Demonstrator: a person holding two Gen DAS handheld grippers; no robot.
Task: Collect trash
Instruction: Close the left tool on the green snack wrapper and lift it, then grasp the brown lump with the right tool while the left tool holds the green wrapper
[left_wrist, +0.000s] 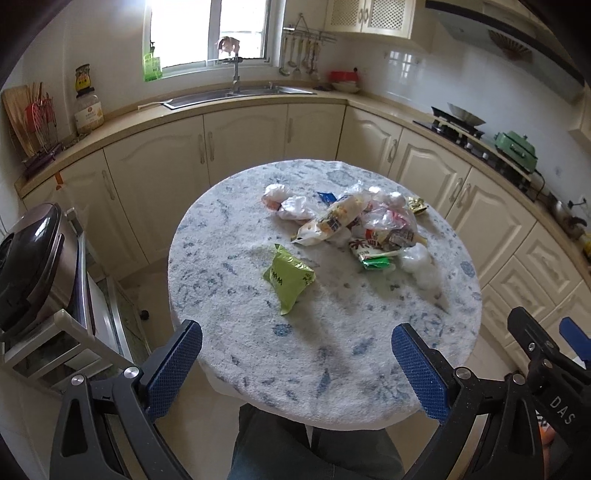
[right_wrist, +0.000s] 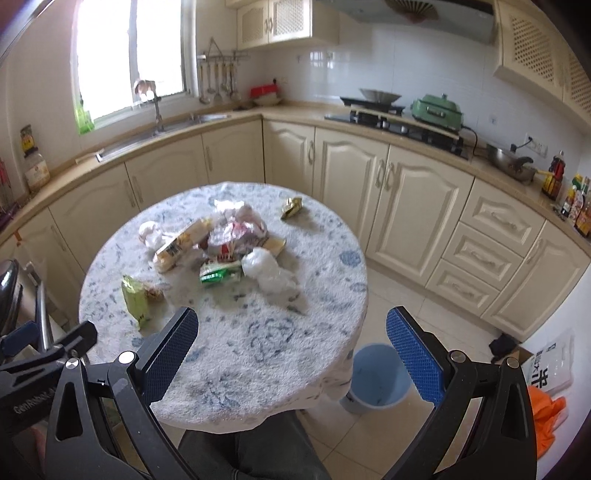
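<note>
A round table (left_wrist: 258, 350) with a blue-patterned white cloth holds a pile of trash (left_wrist: 354, 221): snack wrappers, clear plastic bags and crumpled white plastic. A green snack bag (left_wrist: 290, 277) lies apart, nearer me; it also shows in the right wrist view (right_wrist: 136, 301). A small gold wrapper (right_wrist: 291, 206) lies at the far edge. A blue trash bin (right_wrist: 380, 376) stands on the floor under the table's right edge. My left gripper (left_wrist: 295, 369) is open and empty over the near table edge. My right gripper (right_wrist: 291, 358) is open and empty, also short of the trash pile (right_wrist: 221, 243).
Cream kitchen cabinets (right_wrist: 406, 206) curve around behind the table, with a sink (left_wrist: 236, 92) and a stove (right_wrist: 388, 114). A metal rack with a dark cooker (left_wrist: 33, 258) stands left of the table. An orange bag (right_wrist: 546, 417) and a rice sack lie on the floor right.
</note>
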